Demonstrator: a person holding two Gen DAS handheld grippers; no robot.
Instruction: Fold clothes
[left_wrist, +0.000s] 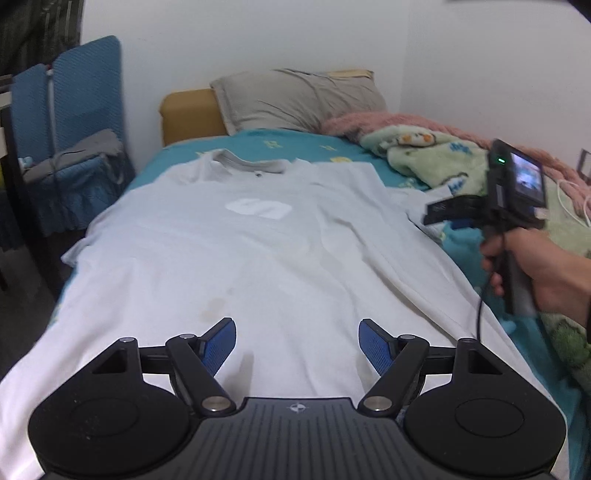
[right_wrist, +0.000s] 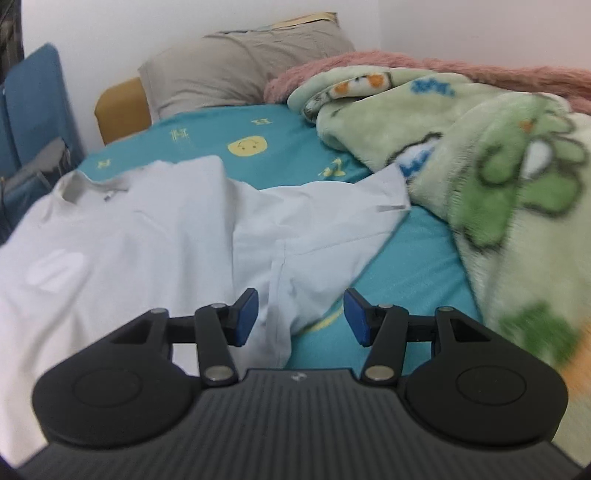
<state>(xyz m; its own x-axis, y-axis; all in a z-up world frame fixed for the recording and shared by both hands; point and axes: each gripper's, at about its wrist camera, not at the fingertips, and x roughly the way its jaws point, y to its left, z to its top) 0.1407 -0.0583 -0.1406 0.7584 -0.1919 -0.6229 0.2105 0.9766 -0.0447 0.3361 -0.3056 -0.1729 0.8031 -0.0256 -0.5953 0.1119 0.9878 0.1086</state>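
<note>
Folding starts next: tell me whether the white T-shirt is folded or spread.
Spread: the white T-shirt lies flat on the teal bedsheet, collar and chest logo showing, its sleeve out sideways.

A bed (left_wrist: 192, 110) with an ochre headboard at the far end carries everything, covered in a teal sheet (right_wrist: 417, 258) printed with yellow smiley faces. Spread flat across the middle lies a white T-shirt (left_wrist: 258, 266), collar toward the far end, one sleeve reaching out to the right. A grey pillow (left_wrist: 295, 98) sits at the far end, and a green cartoon-print blanket (right_wrist: 509, 177) is heaped along the right side with a pink blanket (right_wrist: 369, 61) beyond it.
</note>
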